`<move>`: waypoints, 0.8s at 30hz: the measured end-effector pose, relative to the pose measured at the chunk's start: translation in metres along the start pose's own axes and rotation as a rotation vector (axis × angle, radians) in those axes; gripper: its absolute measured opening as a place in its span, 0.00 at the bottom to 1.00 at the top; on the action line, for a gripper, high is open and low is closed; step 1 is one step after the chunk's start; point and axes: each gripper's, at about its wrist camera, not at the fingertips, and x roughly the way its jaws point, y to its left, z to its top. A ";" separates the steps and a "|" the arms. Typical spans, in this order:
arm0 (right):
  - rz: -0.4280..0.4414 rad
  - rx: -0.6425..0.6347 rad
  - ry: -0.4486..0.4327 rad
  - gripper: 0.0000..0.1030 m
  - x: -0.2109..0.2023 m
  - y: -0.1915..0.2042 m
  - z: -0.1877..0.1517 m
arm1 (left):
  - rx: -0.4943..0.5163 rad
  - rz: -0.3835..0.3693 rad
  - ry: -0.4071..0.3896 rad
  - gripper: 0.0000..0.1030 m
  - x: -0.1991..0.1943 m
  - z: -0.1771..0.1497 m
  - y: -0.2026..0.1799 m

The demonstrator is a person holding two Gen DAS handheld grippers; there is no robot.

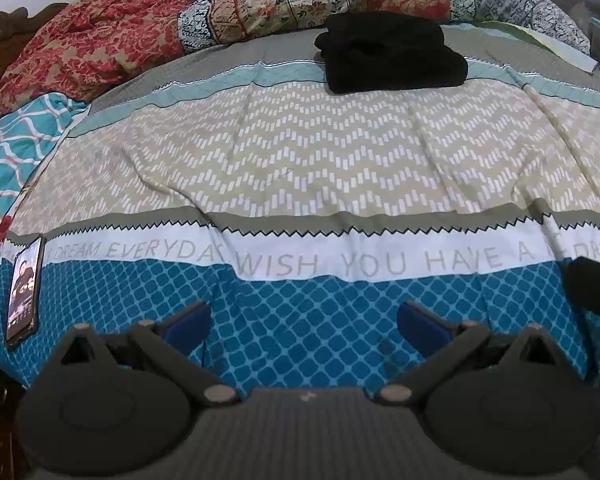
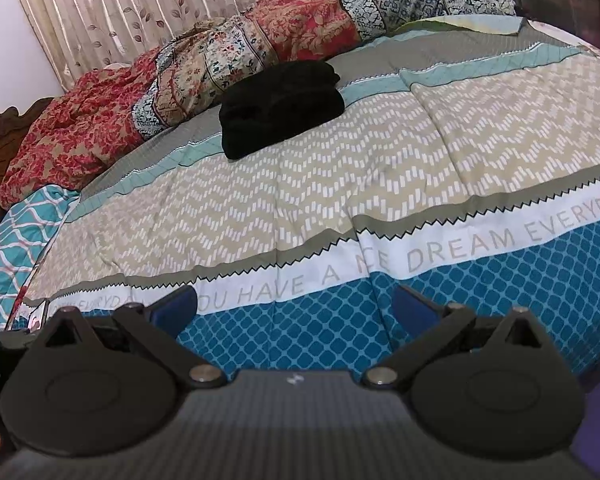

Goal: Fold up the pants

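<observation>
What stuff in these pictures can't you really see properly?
- Folded black pants: both views show a dark lump; the folds and far side are hidden.
- Black-framed phone: too small and slanted in the left view to read the screen; the right view's gripper body almost hides it.
- Grey printed lettering: creases swallow some letters.
- Brown carved wooden headboard: cut off by the left edge.

Home bedroom: bed [image 1: 300, 160] ahead of jaws, printed bedspread, rumpled floral quilt [image 2: 220, 64] beyond, leaf-patterned curtain [image 2: 120, 8] behind
</observation>
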 end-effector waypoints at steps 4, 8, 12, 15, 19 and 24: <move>-0.001 0.002 0.006 1.00 0.001 -0.001 0.000 | -0.005 0.004 0.018 1.00 0.002 -0.001 0.002; -0.003 0.002 0.008 1.00 0.001 -0.001 0.000 | -0.015 0.020 0.038 1.00 0.006 -0.001 0.005; -0.005 0.000 0.008 1.00 0.001 -0.001 0.000 | -0.027 0.042 0.058 1.00 0.010 -0.002 0.010; -0.005 -0.002 0.012 1.00 0.002 0.000 -0.001 | -0.047 0.044 0.075 1.00 0.011 -0.003 0.015; 0.000 -0.006 0.024 1.00 0.003 0.002 -0.002 | -0.061 0.032 0.096 1.00 0.012 -0.006 0.019; 0.006 -0.007 0.040 1.00 0.005 0.004 -0.005 | -0.049 0.042 0.094 1.00 0.012 -0.010 0.019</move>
